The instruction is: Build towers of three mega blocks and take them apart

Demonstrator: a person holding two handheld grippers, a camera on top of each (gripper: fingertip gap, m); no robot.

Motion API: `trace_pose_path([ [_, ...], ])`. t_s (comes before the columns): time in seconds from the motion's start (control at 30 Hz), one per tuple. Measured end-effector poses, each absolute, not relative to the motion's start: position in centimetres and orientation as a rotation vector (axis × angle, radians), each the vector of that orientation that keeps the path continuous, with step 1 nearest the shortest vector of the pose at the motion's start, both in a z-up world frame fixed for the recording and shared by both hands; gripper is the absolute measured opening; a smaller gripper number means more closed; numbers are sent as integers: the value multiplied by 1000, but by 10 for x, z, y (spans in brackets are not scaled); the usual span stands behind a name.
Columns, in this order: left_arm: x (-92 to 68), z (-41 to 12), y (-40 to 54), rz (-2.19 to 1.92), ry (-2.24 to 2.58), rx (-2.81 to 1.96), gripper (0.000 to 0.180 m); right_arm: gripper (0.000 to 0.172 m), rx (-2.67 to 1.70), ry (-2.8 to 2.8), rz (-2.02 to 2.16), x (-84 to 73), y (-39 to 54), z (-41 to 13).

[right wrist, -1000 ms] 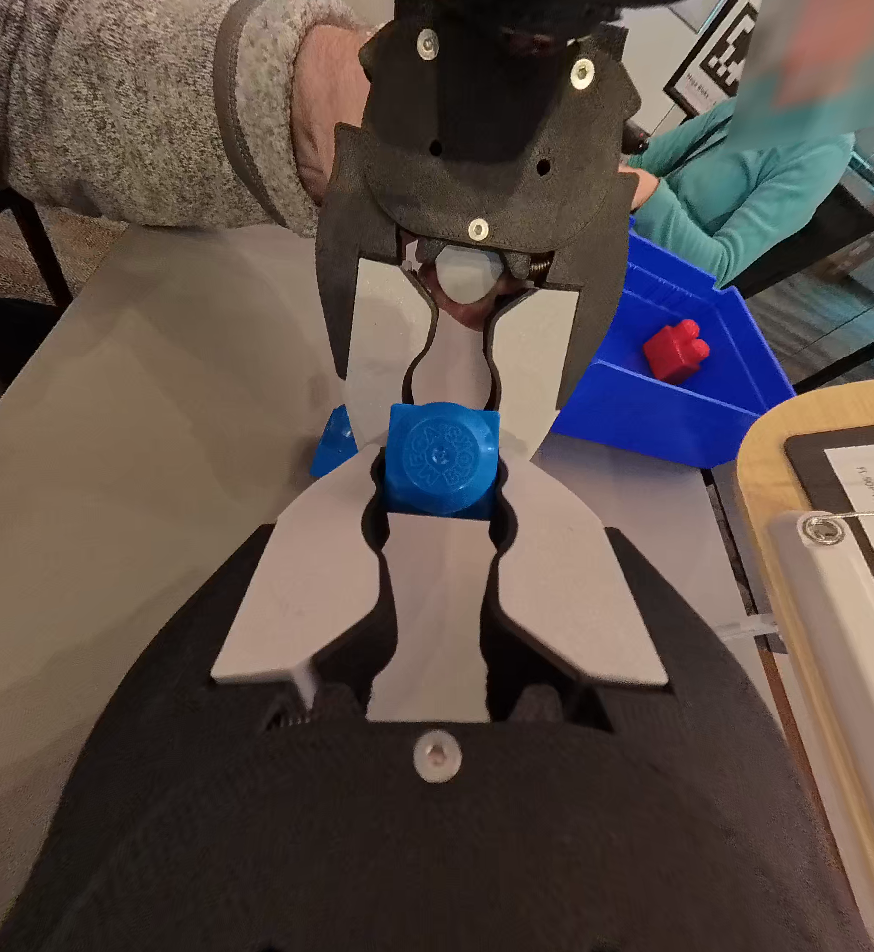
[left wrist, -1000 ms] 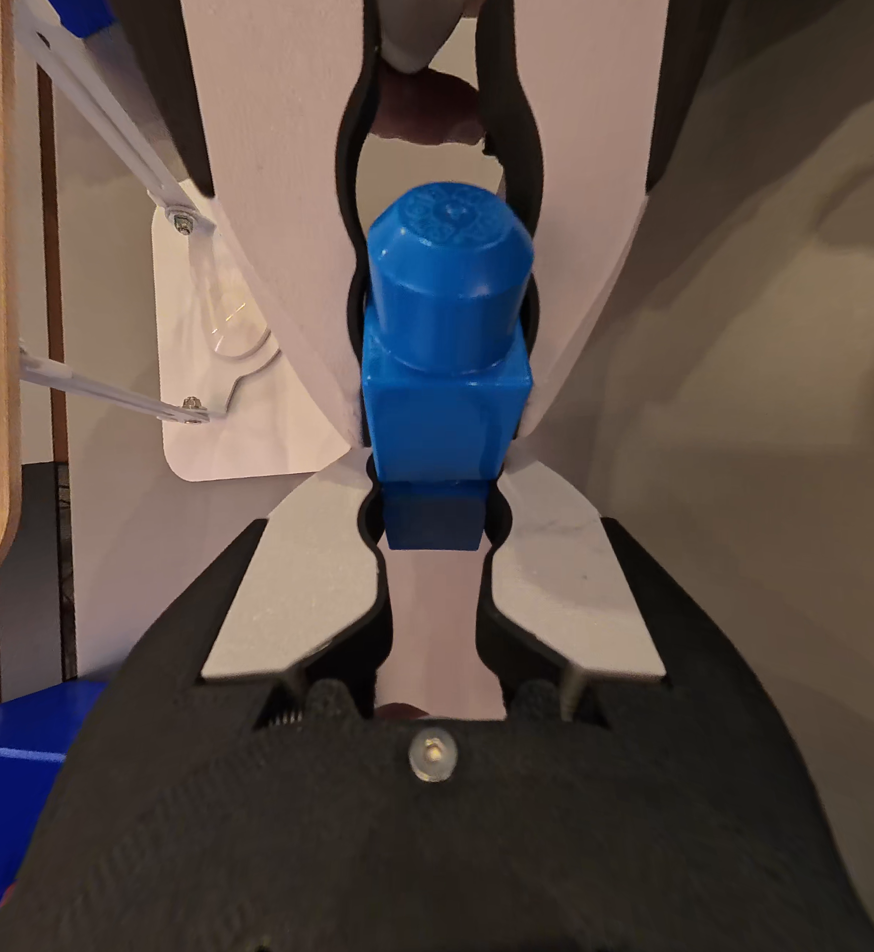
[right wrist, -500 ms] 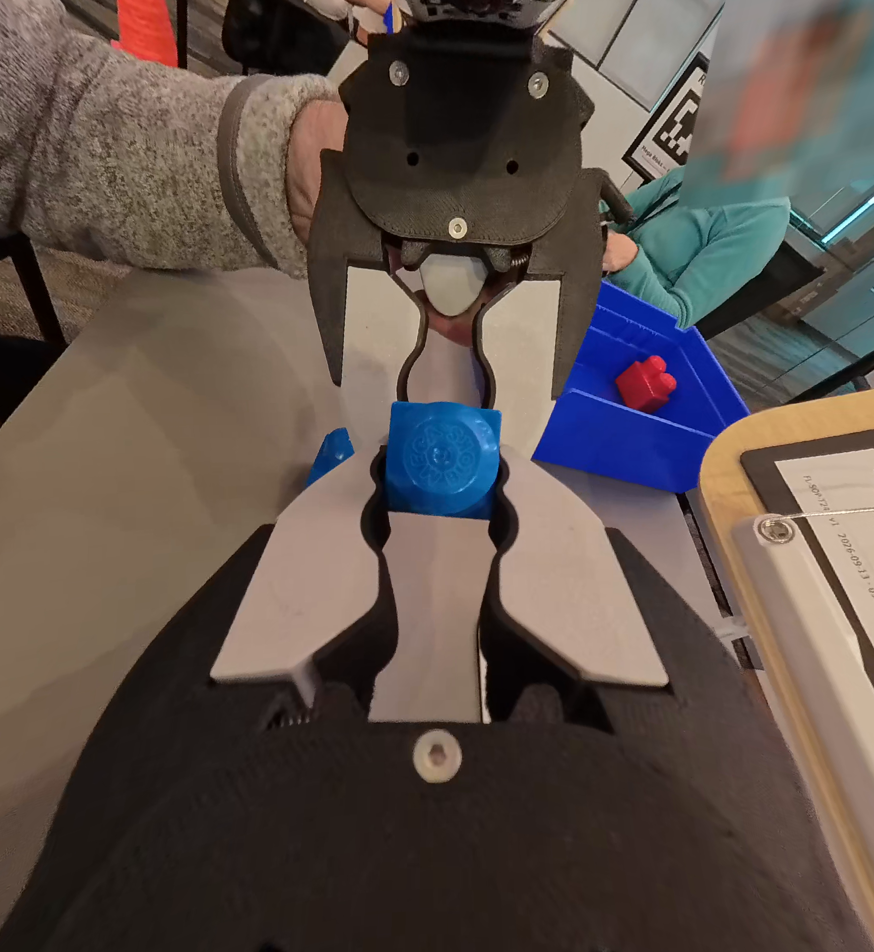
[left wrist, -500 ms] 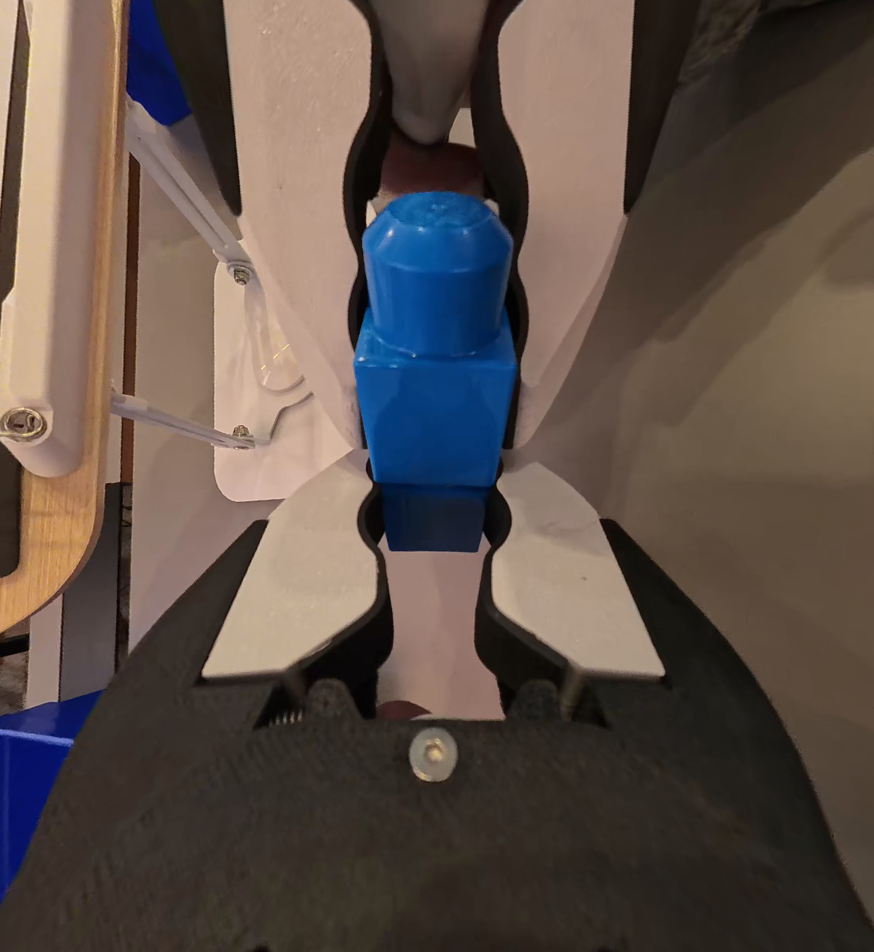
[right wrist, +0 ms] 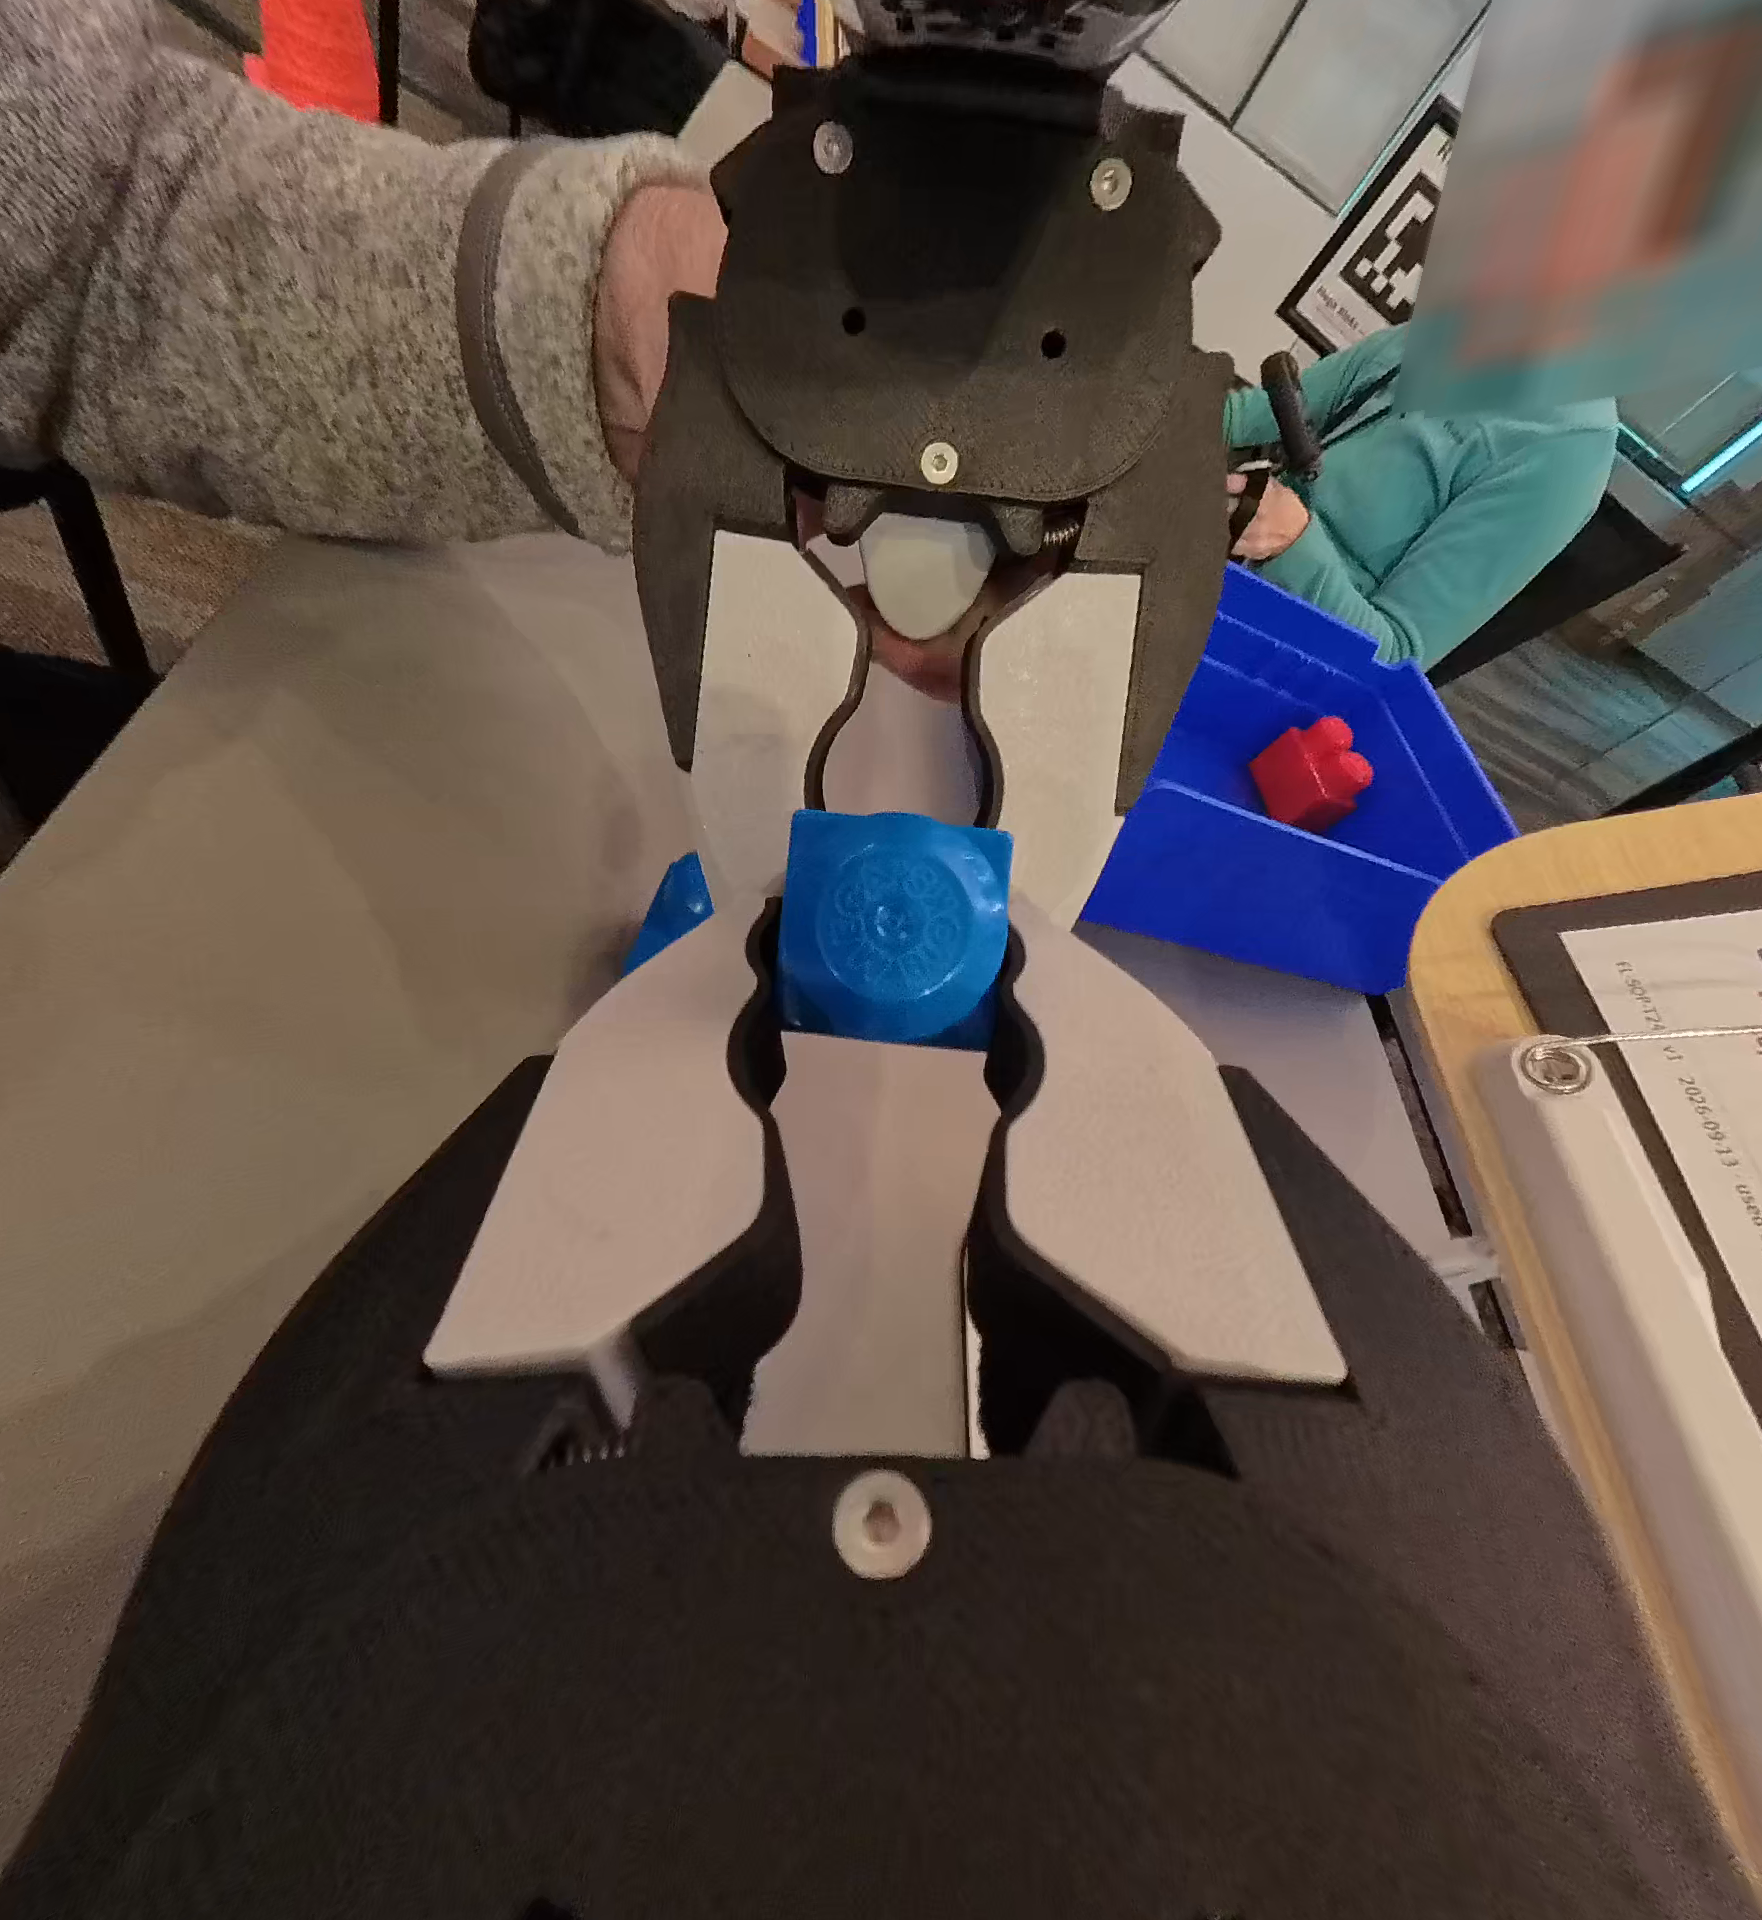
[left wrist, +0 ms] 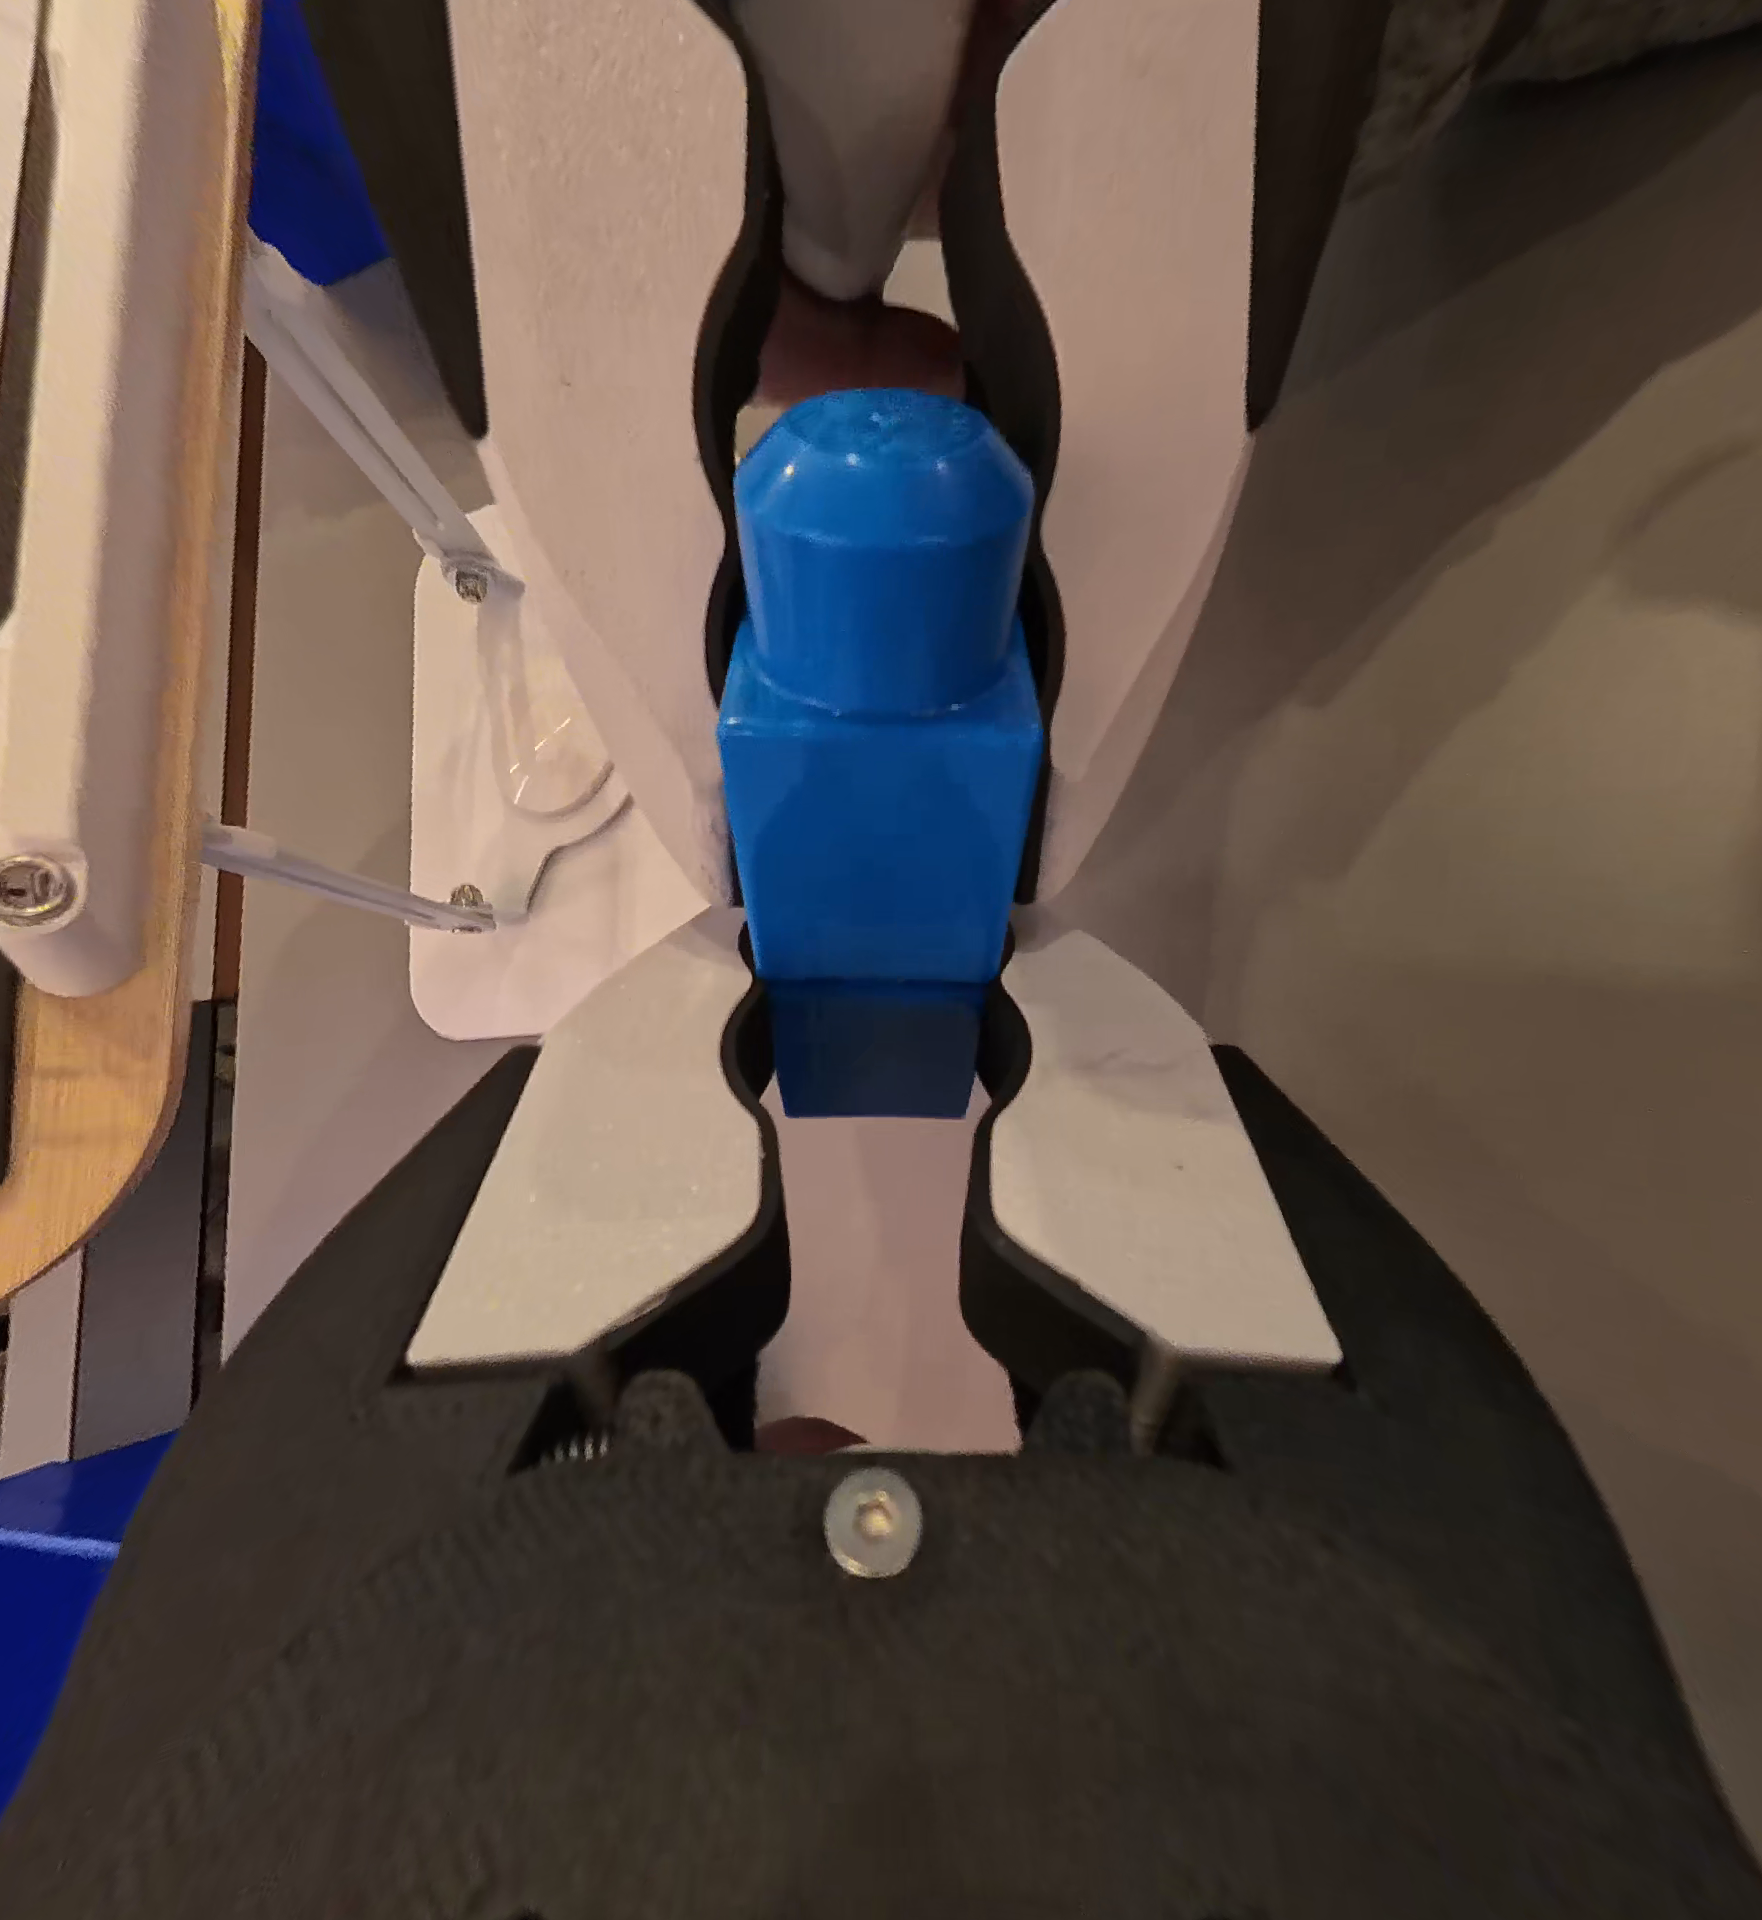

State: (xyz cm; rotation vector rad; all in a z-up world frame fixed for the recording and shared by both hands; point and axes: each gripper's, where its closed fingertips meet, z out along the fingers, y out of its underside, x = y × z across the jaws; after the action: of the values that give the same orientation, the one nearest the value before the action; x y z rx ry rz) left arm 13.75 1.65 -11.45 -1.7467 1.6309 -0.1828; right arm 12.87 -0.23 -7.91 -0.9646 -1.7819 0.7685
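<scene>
Blue moulded plastic is what you have between both tools: a short stack of blue mega blocks (left wrist: 882,821), held in the air above the grey table (right wrist: 233,935), with your left gripper (left wrist: 879,1023) clamped on the lower, darker block and your right gripper (right wrist: 887,977) clamped on the upper one, its fingers (left wrist: 638,623) reaching in from the far side in the left wrist view; both pairs of pads press on the flat side walls, so neither tool is loose. Judge the stack as light, hollow and stiff; it should not deform under the pads, but the smooth glossy faces could slip if you twist hard; take hold on the square body walls rather than the rounded stud, which tapers and offers little flat surface. Its long axis runs along the line between your two grippers; the round stud (right wrist: 903,925) faces straight toward the right wrist camera and away from the left one. Parting the blocks likely calls for a straight pull along that axis, perhaps with a slight rocking. Another blue block (right wrist: 674,909) sits on the table just behind the left gripper's finger; a red block (right wrist: 1308,774) lies in the blue bin (right wrist: 1261,904) to the right.
</scene>
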Motion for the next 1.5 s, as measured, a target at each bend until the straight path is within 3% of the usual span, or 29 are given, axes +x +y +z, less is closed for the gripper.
trace_pose_path([
  [0.3,138,-110,16,-250,1615,-1743,37,38,-953,-1743,821,132,-3,-72],
  [0.5,136,-109,19,-353,1559,-1748,59,37,-926,-1663,919,140,-3,-53],
  [0.63,150,-99,15,-491,1518,-1654,41,37,-905,-1607,1017,146,-4,-42],
  [1.07,139,-110,19,-359,1541,-1747,40,44,-932,-1644,925,154,4,-46],
  [1.17,140,-110,18,-350,1545,-1744,40,37,-929,-1677,881,159,3,-46],
  [1.5,143,-108,16,-342,1547,-1738,40,35,-937,-1709,875,164,2,-49],
])
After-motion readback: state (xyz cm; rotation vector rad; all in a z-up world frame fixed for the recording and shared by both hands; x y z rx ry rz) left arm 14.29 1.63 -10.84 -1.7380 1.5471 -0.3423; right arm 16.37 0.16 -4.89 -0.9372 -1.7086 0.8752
